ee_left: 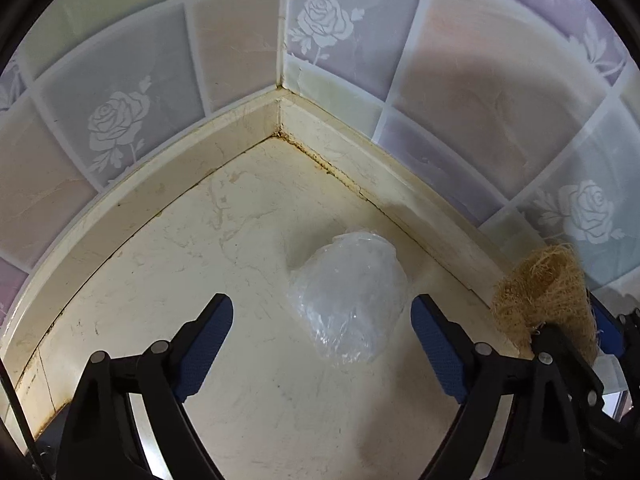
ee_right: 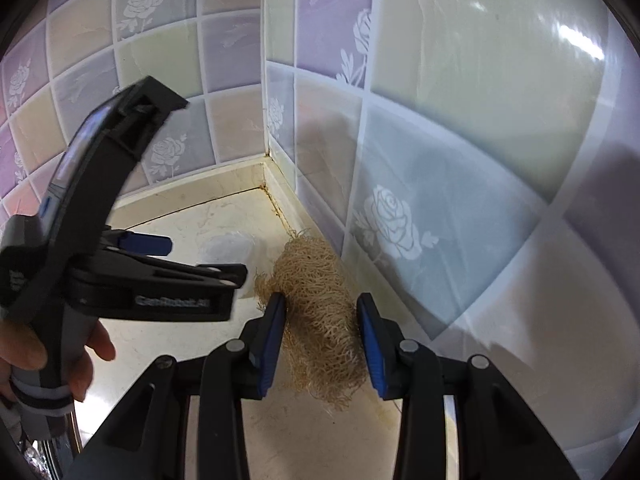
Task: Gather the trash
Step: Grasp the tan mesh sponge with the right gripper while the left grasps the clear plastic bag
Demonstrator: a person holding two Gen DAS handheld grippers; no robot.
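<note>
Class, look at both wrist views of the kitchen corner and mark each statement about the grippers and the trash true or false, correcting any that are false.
1. The right gripper is closed on the fibrous scrubber. True.
2. The left gripper already grips the clear plastic bag. False: its jaws stand wide open on either side of the bag, pads clear of it.
3. The plastic bag lies on the countertop near the tiled corner. True.
4. The wall tiles carry a fish pattern. False: they show roses.
5. The scrubber is dark green. False: it is tan.
</note>
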